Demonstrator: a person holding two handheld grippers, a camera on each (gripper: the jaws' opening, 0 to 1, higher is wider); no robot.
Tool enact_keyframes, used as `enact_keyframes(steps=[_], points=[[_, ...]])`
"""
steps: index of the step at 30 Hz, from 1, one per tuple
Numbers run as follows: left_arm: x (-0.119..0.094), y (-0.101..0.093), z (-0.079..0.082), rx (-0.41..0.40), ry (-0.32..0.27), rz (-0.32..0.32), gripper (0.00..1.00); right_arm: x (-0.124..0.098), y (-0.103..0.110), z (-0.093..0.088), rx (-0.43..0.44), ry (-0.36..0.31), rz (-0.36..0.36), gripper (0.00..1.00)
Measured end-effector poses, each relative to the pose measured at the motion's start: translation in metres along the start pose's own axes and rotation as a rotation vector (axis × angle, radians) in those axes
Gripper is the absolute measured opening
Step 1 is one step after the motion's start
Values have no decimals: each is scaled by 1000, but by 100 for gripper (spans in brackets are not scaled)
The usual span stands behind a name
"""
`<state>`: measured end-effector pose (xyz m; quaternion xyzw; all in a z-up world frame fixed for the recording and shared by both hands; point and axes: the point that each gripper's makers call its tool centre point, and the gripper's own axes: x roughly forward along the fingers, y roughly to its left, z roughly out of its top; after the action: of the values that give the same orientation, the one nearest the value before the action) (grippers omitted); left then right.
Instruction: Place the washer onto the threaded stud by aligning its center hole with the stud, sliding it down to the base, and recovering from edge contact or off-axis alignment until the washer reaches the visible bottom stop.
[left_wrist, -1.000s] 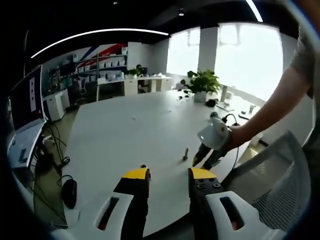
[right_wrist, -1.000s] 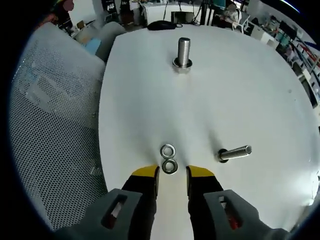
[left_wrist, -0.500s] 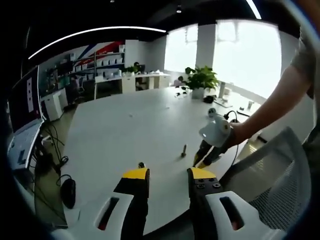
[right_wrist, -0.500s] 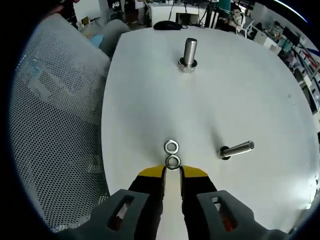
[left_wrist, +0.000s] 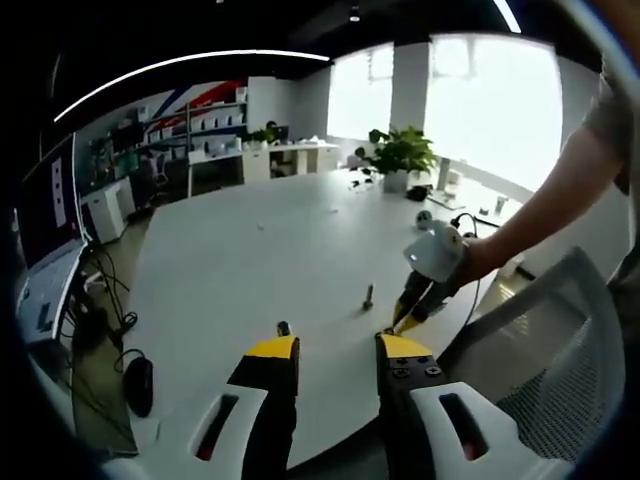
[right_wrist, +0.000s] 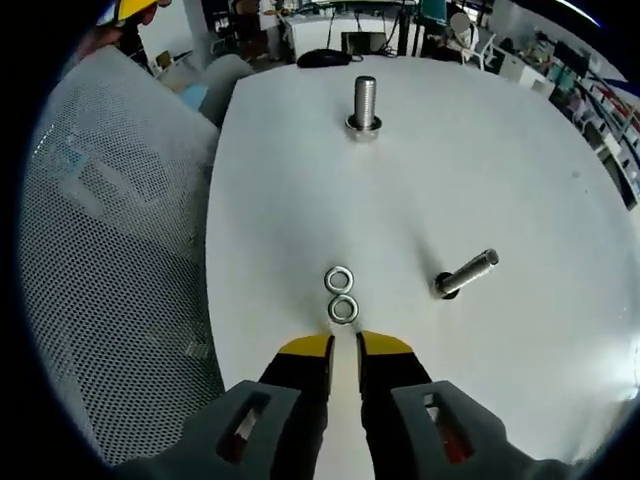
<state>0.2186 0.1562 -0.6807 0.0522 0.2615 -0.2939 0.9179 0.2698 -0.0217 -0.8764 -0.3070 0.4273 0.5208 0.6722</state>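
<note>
- Two washers: flat silver rings lying touching each other on the white table, just ahead of the right gripper tips.
- Upright stud stands well beyond the washers, threaded, bare, with a wider base; it shows small in the left gripper view too.
- A second bolt lies on its side to the right of the washers.
- Right gripper: jaws nearly together, a thin gap, nothing between them, not touching the washers.
- Left gripper: jaws apart, empty, above the table edge.
</note>
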Motion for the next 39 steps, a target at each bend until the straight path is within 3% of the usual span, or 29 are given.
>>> enact_keyframes(steps=[7, 17, 19, 24, 27, 31, 34, 36, 39], points=[[0, -1, 1, 5, -4, 1, 29, 0, 5, 1, 4, -29, 49, 18], [0, 1, 1, 7, -2, 11, 29, 7, 5, 16, -32, -4, 12, 20], [0, -1, 0, 11, 5, 7, 29, 7, 2, 14, -100, 24, 1, 17], [1, -1, 0, 19, 5, 8, 29, 8, 2, 15, -112, 39, 11, 15], [0, 0, 0, 16, 6, 11, 29, 8, 4, 15, -163, 65, 13, 15], [1, 0, -1, 13, 9, 9, 29, 7, 1, 12, -151, 64, 27, 15], [1, 0, -1, 14, 10, 11, 29, 4, -4, 4, -147, 83, 32, 9], [1, 0, -1, 16, 9, 9, 29, 3, -1, 1, -86, 80, 64, 11], [1, 0, 0, 14, 7, 7, 29, 2, 1, 2, -82, 84, 82, 15]])
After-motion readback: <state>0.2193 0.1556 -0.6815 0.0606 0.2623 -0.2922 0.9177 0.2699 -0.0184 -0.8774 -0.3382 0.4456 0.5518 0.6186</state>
